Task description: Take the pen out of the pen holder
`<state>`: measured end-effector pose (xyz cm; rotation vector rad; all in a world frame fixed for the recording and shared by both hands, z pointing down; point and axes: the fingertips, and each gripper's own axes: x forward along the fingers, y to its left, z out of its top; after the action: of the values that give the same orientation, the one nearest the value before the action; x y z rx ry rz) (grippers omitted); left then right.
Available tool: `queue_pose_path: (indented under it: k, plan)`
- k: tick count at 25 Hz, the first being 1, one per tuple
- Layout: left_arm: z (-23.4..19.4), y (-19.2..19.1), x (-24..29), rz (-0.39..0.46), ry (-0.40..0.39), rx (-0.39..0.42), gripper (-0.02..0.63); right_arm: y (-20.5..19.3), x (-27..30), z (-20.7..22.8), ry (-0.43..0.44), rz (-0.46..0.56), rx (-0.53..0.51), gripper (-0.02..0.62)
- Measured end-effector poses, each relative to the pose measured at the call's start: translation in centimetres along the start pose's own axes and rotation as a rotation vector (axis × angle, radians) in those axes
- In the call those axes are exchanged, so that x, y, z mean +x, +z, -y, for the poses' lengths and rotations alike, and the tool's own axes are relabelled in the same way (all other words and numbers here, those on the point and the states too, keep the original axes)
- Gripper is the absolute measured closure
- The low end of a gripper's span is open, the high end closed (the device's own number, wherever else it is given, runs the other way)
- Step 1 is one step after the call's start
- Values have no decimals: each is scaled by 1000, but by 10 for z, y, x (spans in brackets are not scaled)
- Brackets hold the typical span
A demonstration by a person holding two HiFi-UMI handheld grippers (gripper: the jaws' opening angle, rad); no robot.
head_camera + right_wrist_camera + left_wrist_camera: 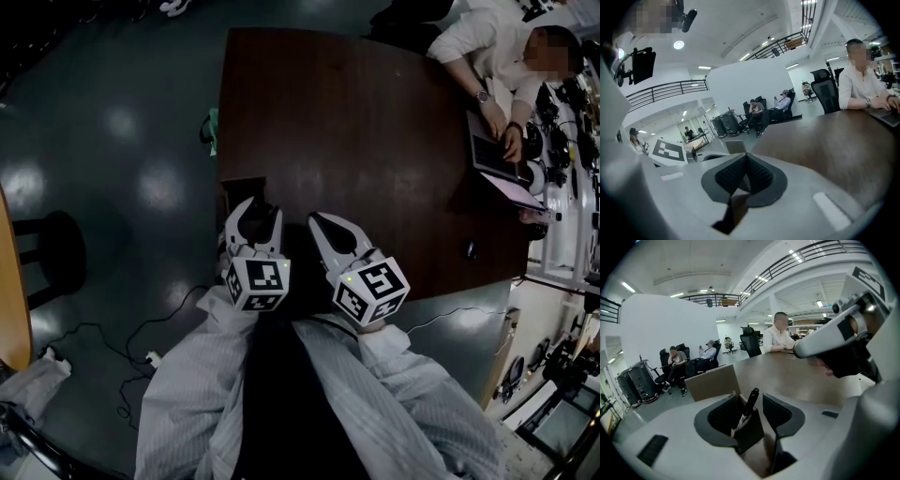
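Black pen [751,401], slim, with a pale band low on the barrel whose print is too small to read; it sits in the pen holder [715,383], a cardboard-brown box with a flap sticking up at the back. Long axis is mostly upright but leaning; in the left gripper view the top end tips up and to the right, and the bottom end is down inside the box, out of sight.

Left gripper [262,208] is wide open, with the pen standing in the gap between its pads [725,414]; it looks nearer the left-hand pad, but neither pad is squeezing it, so nothing is held.

Right gripper [316,220] is closed all the way with nothing in it; its ribbed pads meet in its own view. It hangs just beside the left one, over the near edge of the desk [356,122].

From the head view the holder is at the near left corner of the dark wood desk; on the far right side a person in a white shirt [497,47] has their hands on a laptop [492,145], well apart from the pen.
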<state>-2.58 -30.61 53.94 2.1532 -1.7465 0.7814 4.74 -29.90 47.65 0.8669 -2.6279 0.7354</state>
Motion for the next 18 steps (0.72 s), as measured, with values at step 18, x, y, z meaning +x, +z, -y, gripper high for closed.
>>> queue_pose_path:
  k: [18]
  plan:
    - [-18,23,-22,101,54,-62,560,6,-12,-6,2,23,-8,595]
